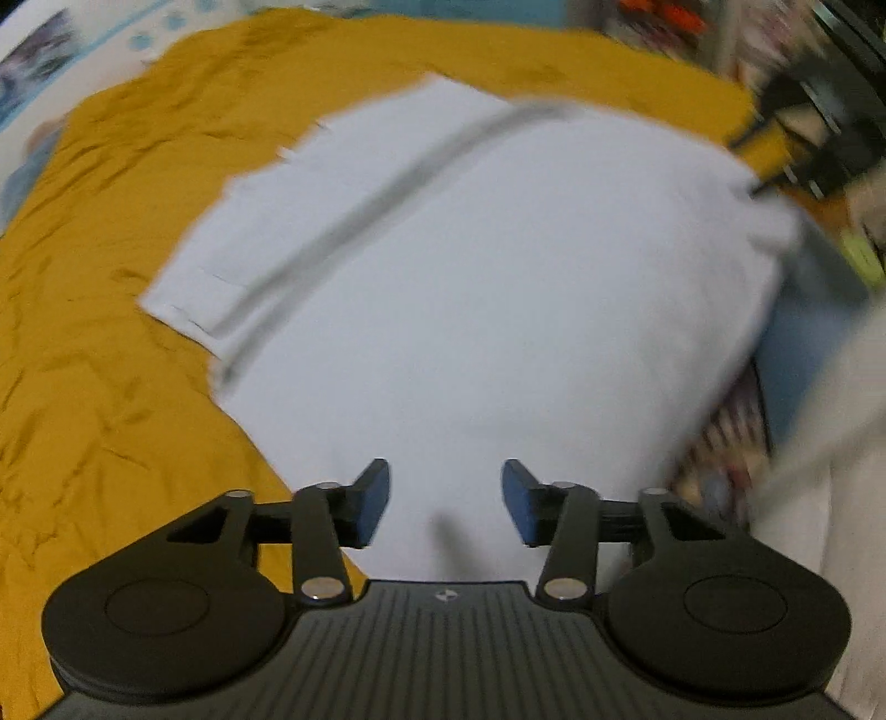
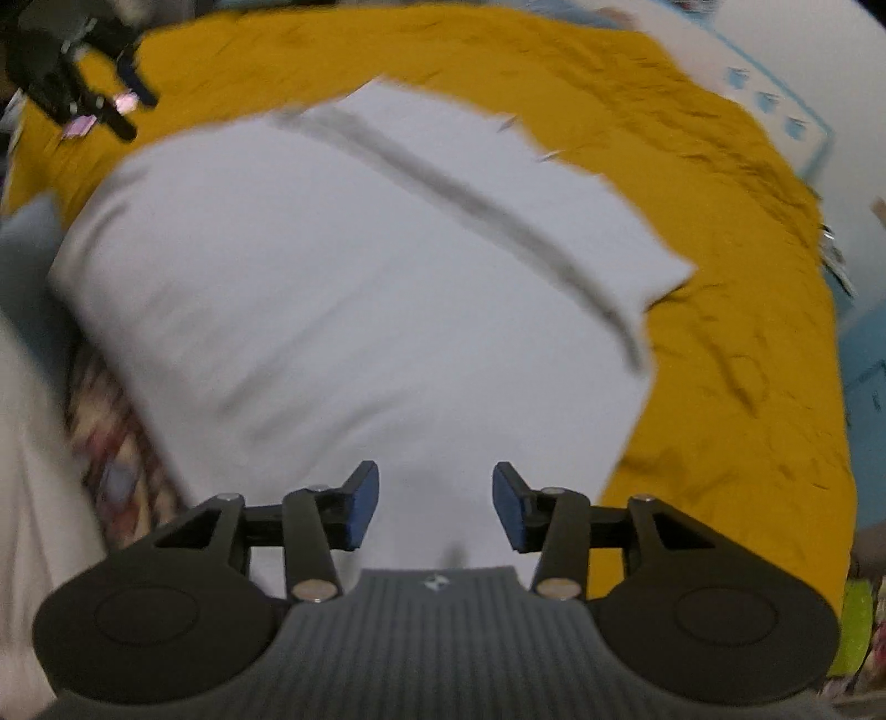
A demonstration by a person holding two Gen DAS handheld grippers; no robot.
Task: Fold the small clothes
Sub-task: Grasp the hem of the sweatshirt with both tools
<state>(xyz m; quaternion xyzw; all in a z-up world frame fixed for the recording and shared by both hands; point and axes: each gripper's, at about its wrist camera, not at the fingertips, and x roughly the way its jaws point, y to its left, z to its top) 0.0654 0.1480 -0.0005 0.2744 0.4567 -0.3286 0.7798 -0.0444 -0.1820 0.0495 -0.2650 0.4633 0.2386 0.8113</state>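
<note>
white garment (image 1: 498, 310): motion-blurred in both views, so the kind of clothing and the dark line across it can't really be made out; its near part sits behind the left tool (image 1: 446, 507)
other tool (image 1: 808, 144): just a dark smear at the left view's upper right, fingers unreadable
yellow cloth (image 2: 731, 277): runs off the frame
patterned stuff (image 2: 111, 471): too smeared to identify
background clutter (image 1: 664, 16): only streaks of colour
</note>
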